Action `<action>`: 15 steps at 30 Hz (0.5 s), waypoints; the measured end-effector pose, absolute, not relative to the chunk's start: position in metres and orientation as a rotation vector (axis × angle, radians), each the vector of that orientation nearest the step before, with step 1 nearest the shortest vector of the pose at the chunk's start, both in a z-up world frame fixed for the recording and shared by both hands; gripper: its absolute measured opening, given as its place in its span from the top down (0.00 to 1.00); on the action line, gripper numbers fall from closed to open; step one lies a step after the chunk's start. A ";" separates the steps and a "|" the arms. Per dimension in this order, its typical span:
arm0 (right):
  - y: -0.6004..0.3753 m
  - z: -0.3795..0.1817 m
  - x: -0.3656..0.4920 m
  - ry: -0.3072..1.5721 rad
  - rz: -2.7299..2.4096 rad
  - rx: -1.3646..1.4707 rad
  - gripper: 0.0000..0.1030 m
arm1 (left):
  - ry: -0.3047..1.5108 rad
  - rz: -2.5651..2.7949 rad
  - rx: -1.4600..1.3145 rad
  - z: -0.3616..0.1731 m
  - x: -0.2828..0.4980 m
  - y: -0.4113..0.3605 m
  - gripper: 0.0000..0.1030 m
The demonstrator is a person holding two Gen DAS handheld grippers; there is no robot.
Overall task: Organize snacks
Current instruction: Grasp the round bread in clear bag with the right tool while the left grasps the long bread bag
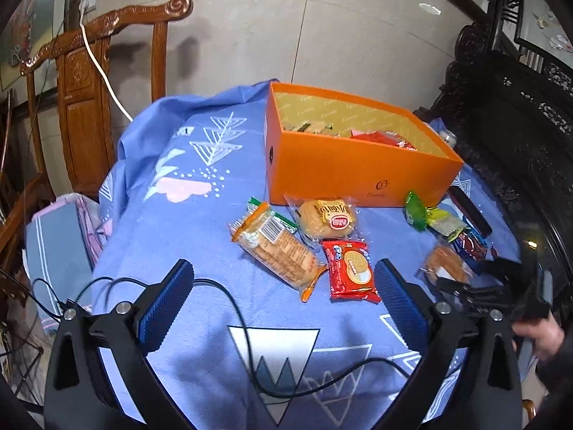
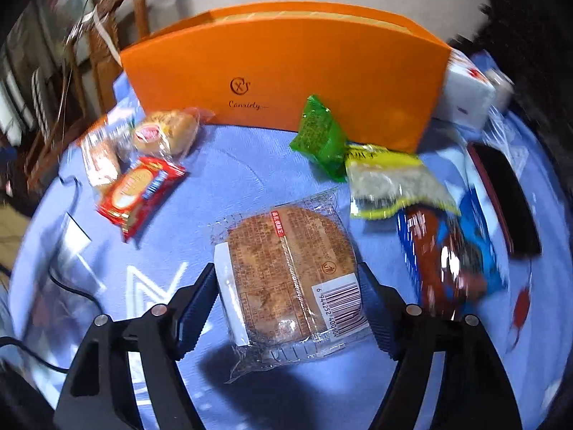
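Snacks lie scattered over a blue patterned cloth [image 1: 200, 222] covering the counter, in front of an open orange box [image 1: 358, 172] that already holds several packets, only their tops showing above its wall. The right tongs [image 2: 286, 294] straddle a round brown cake in a clear wrapper [image 2: 286, 272], the blue pads at either edge of the packet; whether they press on it or merely frame it cannot be made out. The left tongs [image 1: 283, 297] hang spread wide above bare cloth, nothing between them, with a red biscuit packet [image 1: 349, 272] just beyond the right pad.

Near the box's front wall sit a long sleeve of crackers [image 1: 275, 247] and a wrapped bun [image 1: 326, 216], touching one another. Further right, a green packet [image 2: 318, 136] leans at the box's foot, overlapped by a yellow-edged bag of pale grains [image 2: 390, 182], then a blue and red wrapper [image 2: 447, 261] smeared by motion blur, its print unreadable. A dark flat object [image 2: 505, 200] at the counter's right edge is too blurred to identify.

In the left wrist view the right tongs appear only as black linkage at the frame's edge, half covering the cake, with part of a hand [image 1: 537, 337] behind. A carved wooden chair [image 1: 89, 82] stands beyond the counter.
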State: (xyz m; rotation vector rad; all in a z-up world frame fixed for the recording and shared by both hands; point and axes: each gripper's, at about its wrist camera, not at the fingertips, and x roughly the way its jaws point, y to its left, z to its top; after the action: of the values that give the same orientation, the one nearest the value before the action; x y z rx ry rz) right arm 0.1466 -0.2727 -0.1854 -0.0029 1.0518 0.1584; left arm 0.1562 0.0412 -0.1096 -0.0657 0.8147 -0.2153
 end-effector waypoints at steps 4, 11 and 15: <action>-0.265 -0.167 0.121 0.998 0.120 0.092 0.25 | 0.863 -0.151 -0.079 -0.126 0.171 0.029 0.04; -0.246 -0.130 0.102 0.879 0.086 0.141 0.25 | 0.917 -0.035 -0.154 -0.144 0.193 0.016 0.04; -0.242 -0.116 0.098 0.847 0.083 0.159 0.25 | 0.941 0.029 -0.184 -0.156 0.207 0.016 0.04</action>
State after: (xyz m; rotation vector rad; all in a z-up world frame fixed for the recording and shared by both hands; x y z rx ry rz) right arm 0.0975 -0.2419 -0.1163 0.1595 0.8474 0.0828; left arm 0.2072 0.0157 -0.1564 -0.1841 0.9410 0.0293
